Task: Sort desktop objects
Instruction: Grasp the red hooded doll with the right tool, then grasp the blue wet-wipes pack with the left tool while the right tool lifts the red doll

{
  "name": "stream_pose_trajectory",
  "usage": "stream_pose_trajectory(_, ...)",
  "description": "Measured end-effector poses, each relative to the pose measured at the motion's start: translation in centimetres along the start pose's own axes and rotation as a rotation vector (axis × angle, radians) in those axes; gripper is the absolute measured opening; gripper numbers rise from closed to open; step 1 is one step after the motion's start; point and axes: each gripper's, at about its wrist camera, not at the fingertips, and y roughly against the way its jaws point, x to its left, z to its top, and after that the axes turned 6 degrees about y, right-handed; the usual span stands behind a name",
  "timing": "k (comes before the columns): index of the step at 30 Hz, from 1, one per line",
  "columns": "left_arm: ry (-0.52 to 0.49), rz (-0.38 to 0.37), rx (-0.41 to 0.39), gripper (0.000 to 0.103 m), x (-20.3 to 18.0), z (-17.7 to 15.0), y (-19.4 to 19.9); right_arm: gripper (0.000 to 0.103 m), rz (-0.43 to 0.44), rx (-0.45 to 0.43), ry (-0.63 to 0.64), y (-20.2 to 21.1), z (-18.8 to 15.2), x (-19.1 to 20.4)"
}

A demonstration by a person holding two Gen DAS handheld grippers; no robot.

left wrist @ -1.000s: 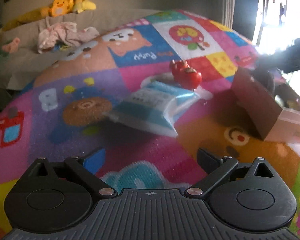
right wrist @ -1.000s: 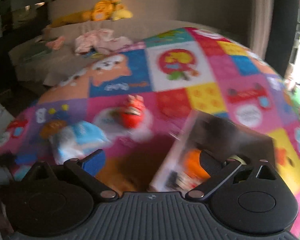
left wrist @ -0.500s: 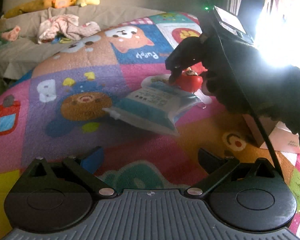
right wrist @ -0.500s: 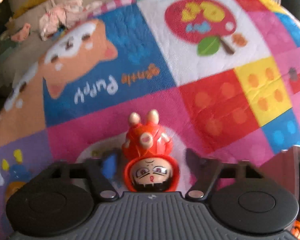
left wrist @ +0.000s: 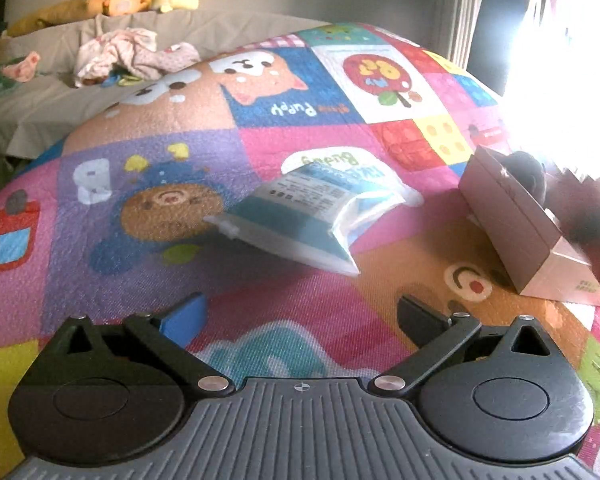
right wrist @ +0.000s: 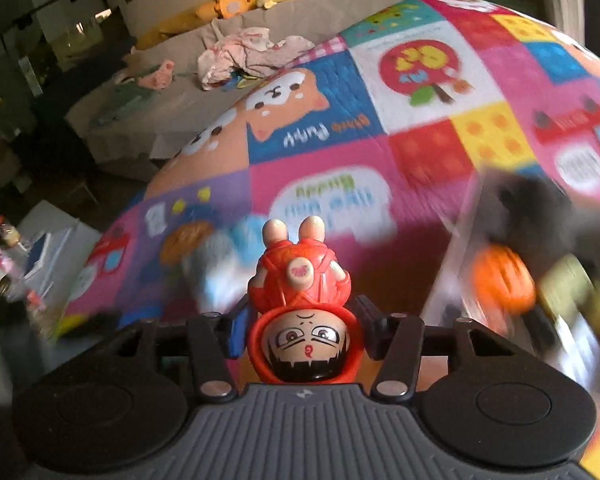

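The right gripper (right wrist: pixel 300 312) clamps a red doll (right wrist: pixel 300 300), head toward the camera. The left gripper (left wrist: pixel 300 316) gapes empty; a blue pouch (left wrist: pixel 312 212) lies at twelve o'clock, a box (left wrist: pixel 516 224) at two.

A bright patchwork play mat (left wrist: pixel 148 168) printed with cartoon animals carries everything. Near its middle lies a blue-and-white sealed plastic pouch (left wrist: pixel 312 212). Right of that stands an open pinkish-brown cardboard box (left wrist: pixel 516 224).

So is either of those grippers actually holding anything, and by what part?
The right gripper holds a small red hooded toy figure, upside down, clamped around its middle. The left gripper is open and holds nothing.
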Motion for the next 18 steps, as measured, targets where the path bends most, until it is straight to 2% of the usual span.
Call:
stream_pose_trajectory(2,0.002,0.000,-0.002,0.103,0.0,0.0,0.0,0.053,-0.059,0.004,0.002,1.5,-3.3,-0.5)
stream_pose_trajectory(5,0.004,0.003,-0.002,0.103,-0.1,0.0,0.0,0.053,-0.217,-0.006,0.071,2.1,-7.8,-0.3)
stream_pose_trajectory(7,-0.008,0.013,0.002,0.103,-0.3,0.0,0.0,0.053,-0.262,-0.026,0.079,2.4,-10.1,-0.5)
stream_pose_trajectory(9,-0.018,0.017,0.000,0.103,-0.5,0.0,0.1,0.056,-0.273,-0.073,0.033,2.9,-11.6,-1.0)
stream_pose_trajectory(12,-0.050,0.013,-0.028,0.103,-0.8,-0.1,0.5,0.070,-0.279,-0.160,-0.047,3.9,-13.4,-1.8)
stream_pose_trajectory(13,-0.069,0.015,-0.048,0.103,-1.1,-0.2,0.8,0.076,-0.288,-0.184,-0.068,4.0,-13.9,-2.1)
stream_pose_trajectory(16,-0.131,0.051,-0.125,0.103,-2.4,0.0,1.4,0.087,-0.314,-0.228,-0.108,4.5,-15.5,-2.6)
stream_pose_trajectory(18,-0.176,0.077,-0.156,0.103,-3.3,0.8,1.2,0.087,-0.304,-0.242,-0.132,4.6,-16.0,-3.0)
